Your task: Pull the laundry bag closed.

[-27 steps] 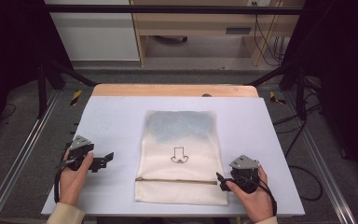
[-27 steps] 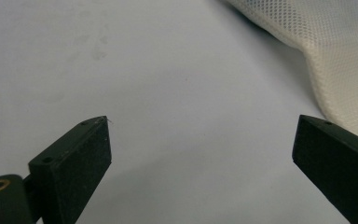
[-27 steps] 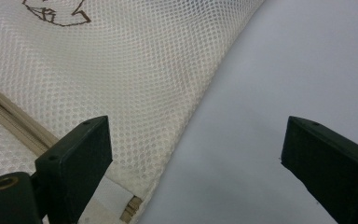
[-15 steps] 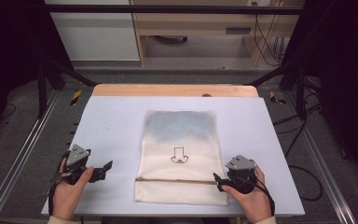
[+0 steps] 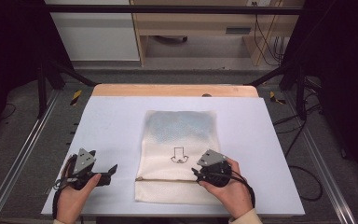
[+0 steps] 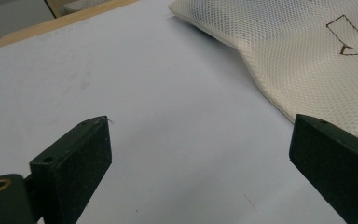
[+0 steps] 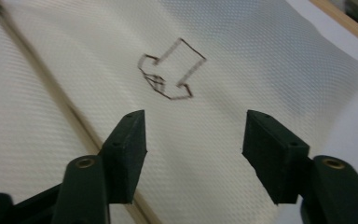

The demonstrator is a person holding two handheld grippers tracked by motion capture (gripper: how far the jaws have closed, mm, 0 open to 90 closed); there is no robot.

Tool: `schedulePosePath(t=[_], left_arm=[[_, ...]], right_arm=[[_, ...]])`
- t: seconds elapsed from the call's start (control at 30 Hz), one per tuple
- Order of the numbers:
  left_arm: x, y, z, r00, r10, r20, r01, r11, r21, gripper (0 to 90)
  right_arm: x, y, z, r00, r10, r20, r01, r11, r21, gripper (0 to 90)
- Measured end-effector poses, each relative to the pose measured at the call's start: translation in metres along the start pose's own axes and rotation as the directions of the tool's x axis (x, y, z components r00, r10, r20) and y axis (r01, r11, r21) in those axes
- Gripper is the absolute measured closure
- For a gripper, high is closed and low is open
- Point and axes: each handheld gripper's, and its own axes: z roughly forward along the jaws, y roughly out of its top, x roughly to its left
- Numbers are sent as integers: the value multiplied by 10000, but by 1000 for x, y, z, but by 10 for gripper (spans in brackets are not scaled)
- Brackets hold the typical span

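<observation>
High view: cream mesh bag point(image 5: 179, 156) flat on white table point(image 5: 112, 126), near the middle, long side running away from the person, blue-grey tint showing through its far half, small arrow outline point(image 5: 179, 156) drawn at its centre, zip line point(image 5: 168, 180) crossing near the front edge. Left gripper point(image 5: 113, 169) held in left hand point(image 5: 74, 198) on bare table, just left of the bag's front corner, apart from it, jaws pointing toward the bag. Right gripper point(image 5: 195, 172) held in right hand point(image 5: 228, 189) over the bag's front right part, tips at the zip line. Left gripper view: jaws wide apart, nothing between them but bare table, bag edge point(image 6: 279, 51) rising at upper right, arrow partly seen. Right gripper view: jaws apart above the mesh, gap moderate, arrow point(image 7: 170, 74) just beyond the tips, zip point(image 7: 70, 116) running diagonally past the left jaw; contact with the cloth cannot be told. Wooden strip point(image 5: 175, 90) along the table's far edge.
</observation>
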Motion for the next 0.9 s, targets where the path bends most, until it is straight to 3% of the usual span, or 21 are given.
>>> schedulePosePath(t=[0.03,0.07,0.17,0.43,0.67,0.9], left_arm=[[0,0,0,10000,1,-88,-1,10000,-7,56],[0,0,0,9999,11,-125,-11,10000,-13,63],[2,1,1,9999,-101,54,100,9999,114,63],[3,-1,2,9997,-167,181,162,9994,299,65],[2,-1,5,9998,-49,178,43,9994,355,62],[2,-1,6,9998,72,189,-83,9983,571,61]], right_arm=[[3,5,2,9984,-58,-557,62,10000,72,418],[6,9,5,9966,-137,-809,141,9999,52,437],[13,21,12,9920,-518,-1150,516,9987,-44,503],[28,49,29,9785,-1300,-1603,1297,9915,-118,631],[39,61,39,9675,-1598,-1960,1618,9868,-60,727],[52,73,50,9511,-1955,-2392,1966,9803,-194,797]])
